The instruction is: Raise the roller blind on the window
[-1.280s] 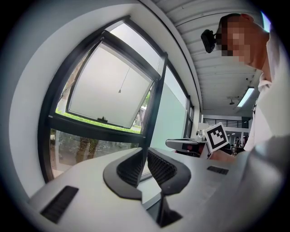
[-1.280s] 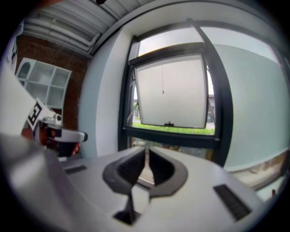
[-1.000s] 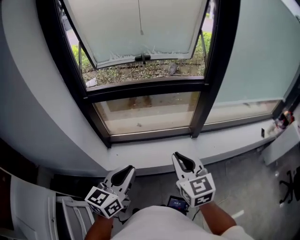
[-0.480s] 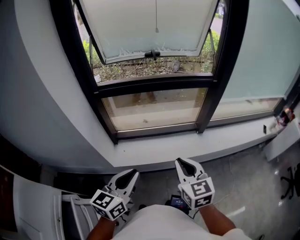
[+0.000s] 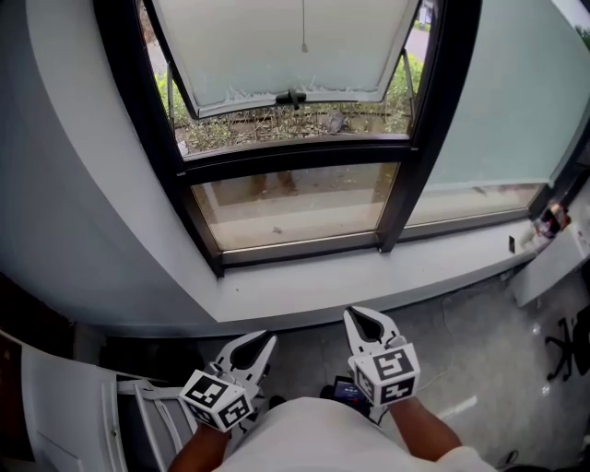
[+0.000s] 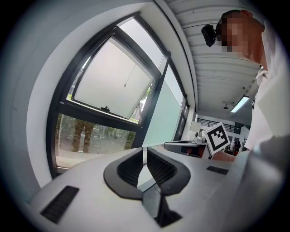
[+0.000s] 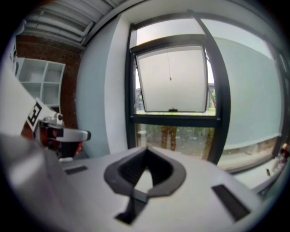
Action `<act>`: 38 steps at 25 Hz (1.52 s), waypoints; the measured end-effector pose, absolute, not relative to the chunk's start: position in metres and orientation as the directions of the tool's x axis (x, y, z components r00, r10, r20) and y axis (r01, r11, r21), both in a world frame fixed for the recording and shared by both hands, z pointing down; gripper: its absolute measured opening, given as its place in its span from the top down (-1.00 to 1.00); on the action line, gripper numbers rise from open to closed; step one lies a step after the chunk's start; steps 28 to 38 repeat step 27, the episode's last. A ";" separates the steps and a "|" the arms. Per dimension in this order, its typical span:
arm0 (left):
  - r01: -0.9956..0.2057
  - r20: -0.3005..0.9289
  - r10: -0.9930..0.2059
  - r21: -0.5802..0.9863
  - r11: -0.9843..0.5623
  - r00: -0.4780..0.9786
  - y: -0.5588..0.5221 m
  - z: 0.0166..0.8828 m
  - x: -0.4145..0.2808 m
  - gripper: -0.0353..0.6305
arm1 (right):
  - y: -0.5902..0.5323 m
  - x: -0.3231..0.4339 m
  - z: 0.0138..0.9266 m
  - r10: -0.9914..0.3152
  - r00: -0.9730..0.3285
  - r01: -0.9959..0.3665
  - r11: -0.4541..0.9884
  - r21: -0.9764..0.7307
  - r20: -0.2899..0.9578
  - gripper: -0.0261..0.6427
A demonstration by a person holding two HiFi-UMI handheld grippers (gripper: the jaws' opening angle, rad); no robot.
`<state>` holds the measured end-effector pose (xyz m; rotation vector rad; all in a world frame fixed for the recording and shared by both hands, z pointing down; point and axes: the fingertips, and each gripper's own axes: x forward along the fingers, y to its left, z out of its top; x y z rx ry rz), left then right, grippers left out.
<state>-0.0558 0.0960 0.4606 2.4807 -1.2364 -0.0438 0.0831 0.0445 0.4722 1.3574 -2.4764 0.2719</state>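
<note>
While the person stands facing the black-framed window [image 5: 406,175], the white left hand-held gripper [image 5: 265,339] and the white right hand-held gripper [image 5: 353,314] sit low and side by side in front of the white-shirted torso [image 5: 323,442], over the grey floor [image 5: 479,369] and short of the white windowsill [image 5: 369,277]. Each carries its cube of square black-and-white markers at the near end and points toward the glass. In the left gripper view the ribbed black pads [image 6: 159,166] have just closed further and stand all but together, with nothing between them. In the right gripper view the pads [image 7: 158,170] have likewise just closed and meet at the tips, also on nothing. Of the roller blind, the one part that shows for certain is a thin pale pull cord [image 5: 303,28] with a small weight at its end. It hangs in front of the tilted-out upper sash with its milky white pane [image 5: 277,46] and black handle [image 5: 290,96], well apart from both tools. The pane to the right [image 5: 498,111] is covered by a flat pale green sheet down to a clear strip near the sill; whether that is blind fabric or frosted glass cannot be told. A small dark device with a blue screen [image 5: 348,393] shows between the two wrists.
</note>
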 end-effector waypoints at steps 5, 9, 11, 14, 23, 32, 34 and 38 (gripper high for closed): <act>-0.752 0.126 -0.768 0.351 -0.557 0.628 0.097 0.460 -0.046 0.75 | 0.045 0.086 0.473 -0.779 -0.511 -0.838 0.545 -0.010 0.362 0.85; -0.750 0.124 -0.765 0.351 -0.561 0.631 0.097 0.460 -0.044 0.75 | 0.045 0.085 0.474 -0.772 -0.516 -0.831 0.557 0.004 0.370 0.86; -0.749 0.124 -0.765 0.351 -0.562 0.632 0.096 0.459 -0.043 0.75 | 0.044 0.085 0.473 -0.770 -0.519 -0.828 0.561 0.005 0.371 0.86; -0.749 0.126 -0.764 0.350 -0.563 0.633 0.096 0.458 -0.042 0.75 | 0.043 0.084 0.471 -0.768 -0.523 -0.825 0.565 0.007 0.370 0.86; -0.745 0.113 -0.762 0.342 -0.573 0.638 0.095 0.451 -0.040 0.75 | 0.036 0.084 0.463 -0.776 -0.522 -0.825 0.564 0.020 0.354 0.86; -0.751 0.082 -0.771 0.311 -0.582 0.631 0.079 0.444 -0.038 0.75 | 0.016 0.085 0.453 -0.789 -0.529 -0.821 0.569 0.049 0.313 0.86; -0.751 0.082 -0.771 0.311 -0.582 0.631 0.079 0.444 -0.038 0.75 | 0.016 0.085 0.453 -0.789 -0.529 -0.821 0.569 0.049 0.313 0.86; -0.751 0.082 -0.771 0.311 -0.582 0.631 0.079 0.444 -0.038 0.75 | 0.016 0.085 0.453 -0.789 -0.529 -0.821 0.569 0.049 0.313 0.86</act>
